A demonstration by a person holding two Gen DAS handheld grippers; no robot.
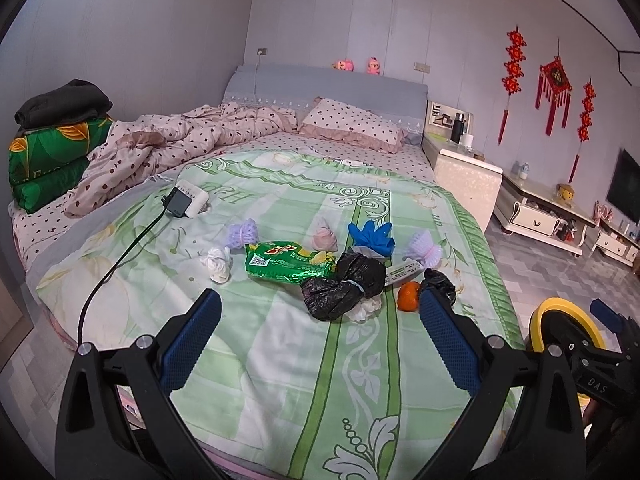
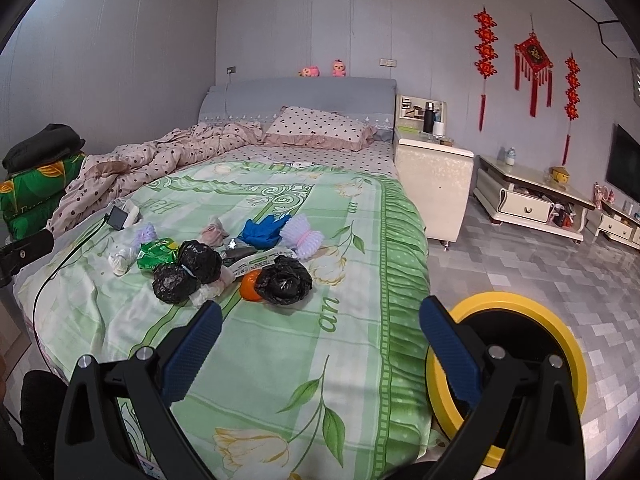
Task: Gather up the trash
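Note:
Trash lies in a loose pile on the green bed cover (image 1: 280, 360): a green snack wrapper (image 1: 288, 264), a tied black bag (image 1: 344, 286), a second black bag (image 2: 284, 280), an orange (image 1: 408, 296), a blue glove (image 1: 372, 236), white crumpled tissue (image 1: 218, 264) and purple foam nets (image 1: 242, 234). A yellow-rimmed bin (image 2: 520, 364) stands on the floor by the bed's right side. My left gripper (image 1: 320, 312) is open and empty, in front of the pile. My right gripper (image 2: 320, 320) is open and empty, between the pile and the bin.
A black charger with a cable (image 1: 178, 202) lies on the cover at left. A rumpled dotted quilt (image 1: 160, 140) and pillow (image 1: 352, 124) lie at the head. A nightstand (image 2: 434, 184) and low cabinets (image 2: 528, 200) stand at right on tiled floor.

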